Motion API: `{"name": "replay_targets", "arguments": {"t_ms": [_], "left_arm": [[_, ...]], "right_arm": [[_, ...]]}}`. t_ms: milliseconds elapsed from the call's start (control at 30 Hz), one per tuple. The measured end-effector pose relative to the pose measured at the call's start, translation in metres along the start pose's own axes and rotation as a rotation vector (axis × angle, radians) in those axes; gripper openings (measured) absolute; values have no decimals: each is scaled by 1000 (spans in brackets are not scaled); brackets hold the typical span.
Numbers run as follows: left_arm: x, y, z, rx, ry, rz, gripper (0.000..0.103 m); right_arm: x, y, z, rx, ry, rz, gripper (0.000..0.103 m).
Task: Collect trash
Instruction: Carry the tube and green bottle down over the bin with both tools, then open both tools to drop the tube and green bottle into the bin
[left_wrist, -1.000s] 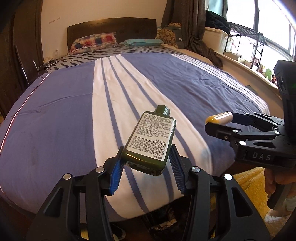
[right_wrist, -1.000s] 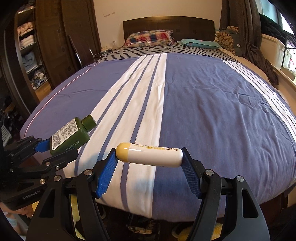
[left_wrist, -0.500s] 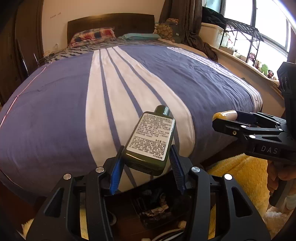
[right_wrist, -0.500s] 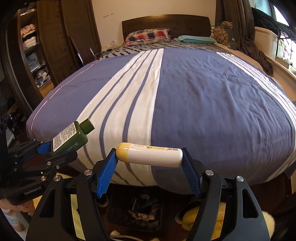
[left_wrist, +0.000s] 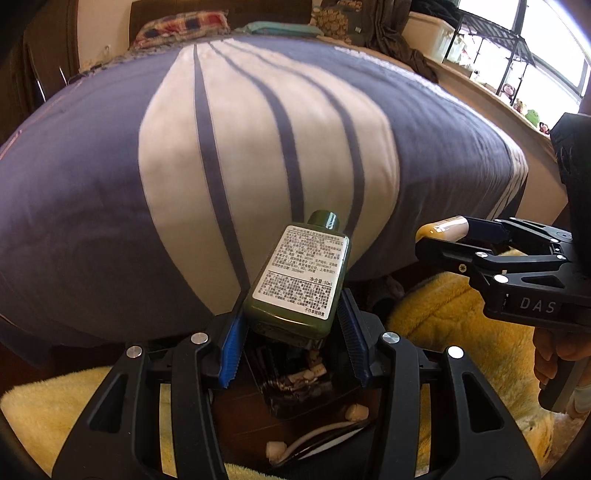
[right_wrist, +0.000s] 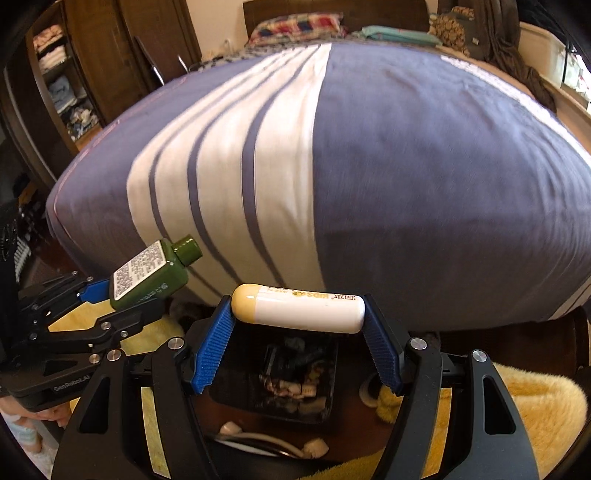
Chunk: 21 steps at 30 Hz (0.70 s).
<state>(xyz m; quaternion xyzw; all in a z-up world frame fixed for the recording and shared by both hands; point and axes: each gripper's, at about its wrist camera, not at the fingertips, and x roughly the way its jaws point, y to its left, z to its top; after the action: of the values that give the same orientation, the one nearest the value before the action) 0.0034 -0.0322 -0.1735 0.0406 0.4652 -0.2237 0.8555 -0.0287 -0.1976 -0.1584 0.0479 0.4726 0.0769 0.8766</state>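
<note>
The left gripper (left_wrist: 291, 325) clamps a green bottle (left_wrist: 301, 275) by its base, neck pointing away. The right gripper (right_wrist: 297, 343) pinches a white tube (right_wrist: 299, 308) end to end, only the rounded tips on the pads. Both hang above a dark bin (right_wrist: 277, 380) on the floor at the foot of the bed (right_wrist: 406, 166). The tube could pivot or squirt out sideways, landing on the yellow rug (right_wrist: 535, 402). Opening off-centre would miss the bin.

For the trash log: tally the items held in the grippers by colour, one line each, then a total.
Green bottle, in the left gripper: 1
White tube with a yellow cap, in the right gripper: 1
Total: 2
</note>
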Motion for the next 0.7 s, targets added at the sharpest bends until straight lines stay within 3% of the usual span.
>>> {"name": "replay_targets", "arguments": {"t_ms": [700], "left_arm": [[98,15,-45,-35,278,-56,45]], "right_arm": [[90,-17,-36,75,248,10,69]]}}
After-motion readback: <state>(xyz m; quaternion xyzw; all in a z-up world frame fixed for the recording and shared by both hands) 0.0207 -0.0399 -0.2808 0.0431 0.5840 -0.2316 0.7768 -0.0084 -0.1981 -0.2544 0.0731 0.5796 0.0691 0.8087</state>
